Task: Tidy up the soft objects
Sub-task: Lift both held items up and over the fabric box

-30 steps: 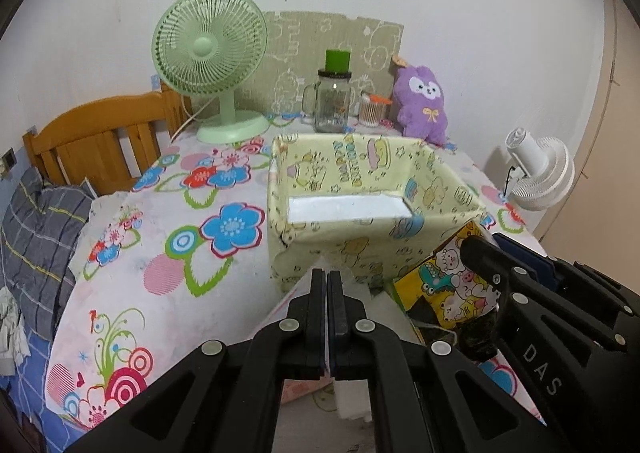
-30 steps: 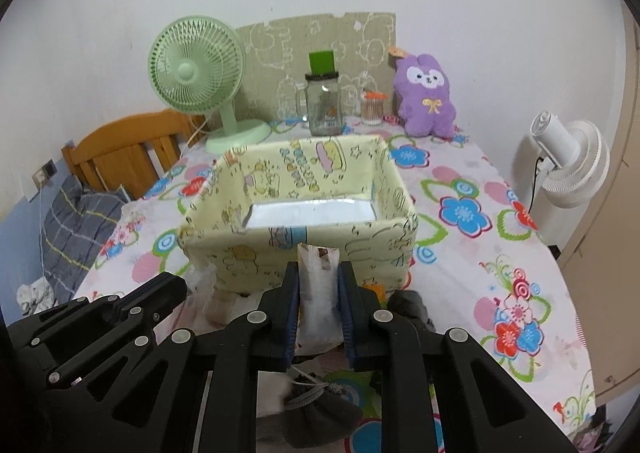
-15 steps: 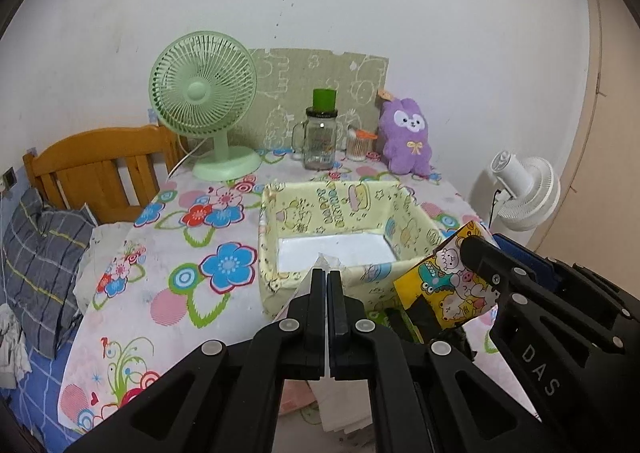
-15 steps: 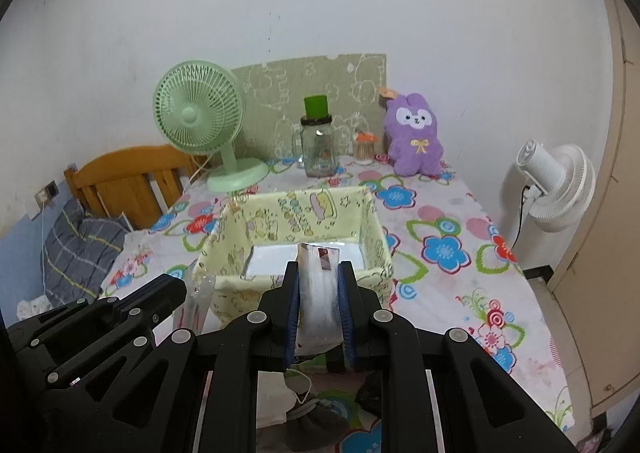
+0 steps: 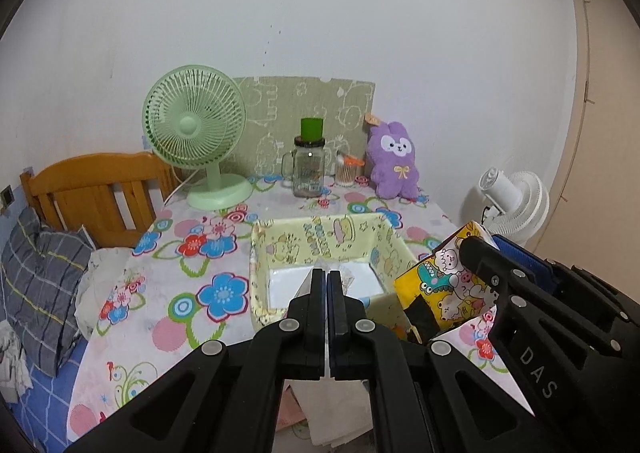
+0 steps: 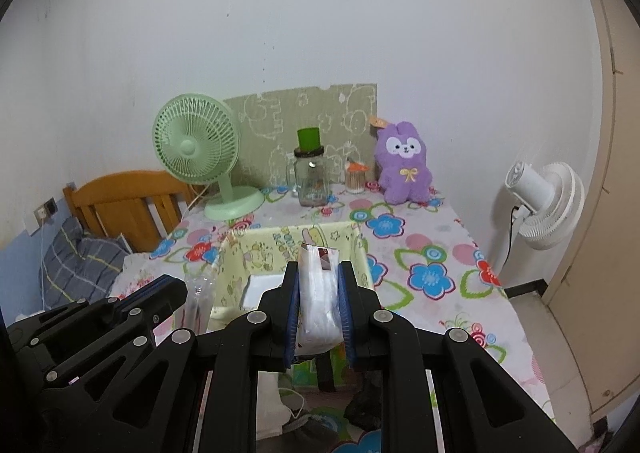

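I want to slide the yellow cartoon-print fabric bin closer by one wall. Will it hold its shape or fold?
The fabric bin would probably buckle: its near rim already sags and leans. It looks light, with only a flat white base showing inside, so it should slide easily on the floral tablecloth, perhaps bunching it.

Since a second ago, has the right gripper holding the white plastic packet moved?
Yes. The right gripper rose and pulled back: the yellow fabric box looks smaller and farther.

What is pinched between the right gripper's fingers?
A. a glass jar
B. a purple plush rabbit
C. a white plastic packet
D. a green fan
C: the right gripper is shut on a white plastic packet, above the yellow fabric box.
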A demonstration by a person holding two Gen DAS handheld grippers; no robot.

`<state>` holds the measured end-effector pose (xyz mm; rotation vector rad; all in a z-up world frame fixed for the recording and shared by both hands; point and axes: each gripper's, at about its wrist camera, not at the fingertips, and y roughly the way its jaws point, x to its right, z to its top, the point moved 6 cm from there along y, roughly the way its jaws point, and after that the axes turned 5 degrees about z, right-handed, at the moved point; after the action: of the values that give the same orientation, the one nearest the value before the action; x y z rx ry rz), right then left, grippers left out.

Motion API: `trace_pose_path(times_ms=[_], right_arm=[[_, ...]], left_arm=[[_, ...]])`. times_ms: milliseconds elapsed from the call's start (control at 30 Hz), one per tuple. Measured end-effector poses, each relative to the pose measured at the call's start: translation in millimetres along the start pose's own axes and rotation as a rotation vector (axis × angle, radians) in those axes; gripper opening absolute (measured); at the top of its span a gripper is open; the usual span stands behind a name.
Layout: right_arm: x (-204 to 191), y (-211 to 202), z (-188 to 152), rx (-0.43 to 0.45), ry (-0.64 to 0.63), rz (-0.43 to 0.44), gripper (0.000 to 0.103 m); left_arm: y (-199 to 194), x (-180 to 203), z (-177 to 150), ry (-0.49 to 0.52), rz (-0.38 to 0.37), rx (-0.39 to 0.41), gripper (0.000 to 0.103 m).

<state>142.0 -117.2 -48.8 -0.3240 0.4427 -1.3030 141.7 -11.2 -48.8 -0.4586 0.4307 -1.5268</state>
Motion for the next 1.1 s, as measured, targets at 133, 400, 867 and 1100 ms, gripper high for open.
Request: trace_pose_path(times_ms=[133,400,867,1100], right_arm=[[1,-2,7,0.015,0.002,0.0,0.021],[4,3,17,0.028,0.009,-0.003,0.021],[22,31,34,0.038,0.036,-0.026,0.021],[27,47,40,0.037,0.035,-0.034,0.021]], left_arm=[[-1,1,6,0.0,-0.004,0.011,0.0],[6,3,18,0.002,-0.011,0.023,0.0],[33,11,40,0.034,-0.004,0.051,0.0],[51,10,52,0.033,-0.007,0.064,0.0]])
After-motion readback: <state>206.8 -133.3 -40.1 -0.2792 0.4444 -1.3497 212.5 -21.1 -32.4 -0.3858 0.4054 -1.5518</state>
